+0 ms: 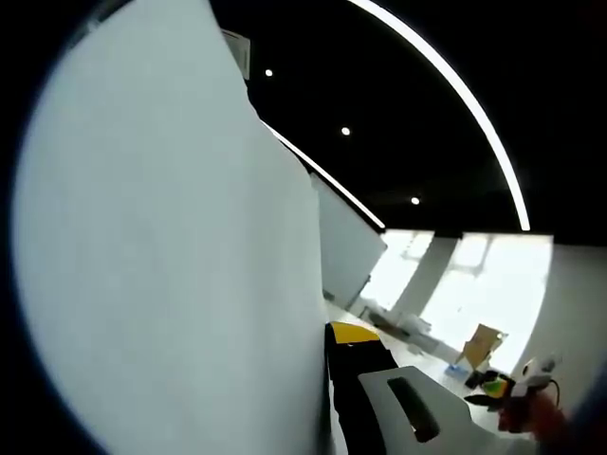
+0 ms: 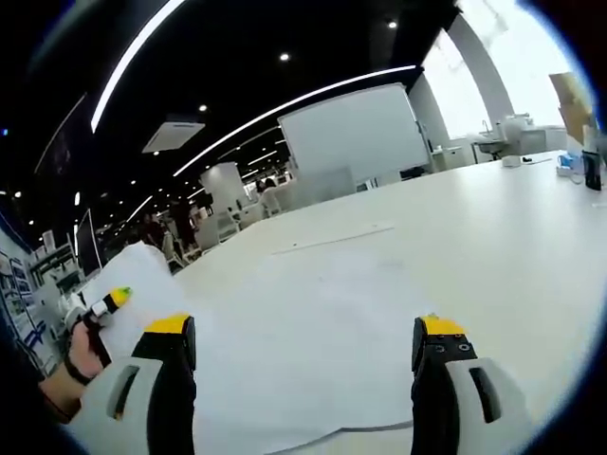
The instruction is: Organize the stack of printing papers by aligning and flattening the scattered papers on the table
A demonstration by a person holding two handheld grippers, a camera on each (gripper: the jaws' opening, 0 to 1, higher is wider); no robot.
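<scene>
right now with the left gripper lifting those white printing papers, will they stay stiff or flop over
The white printing papers will probably flop: in the left gripper view they rise as a broad thin sheet with a bowed edge. They look light, so a quick swing could fan them. In the right gripper view, more white paper lies flat on the white table, likely sliding easily if pushed.

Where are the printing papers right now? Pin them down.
In the left gripper view the printing papers rise up at the left, against that gripper's jaw. In the right gripper view they stand at the far left, beside a hand.

Paper (image 2: 322,332) lies flat on the worktop (image 2: 493,237) between my right jaws; board (image 2: 356,133) stands at twelve o'clock.
</scene>
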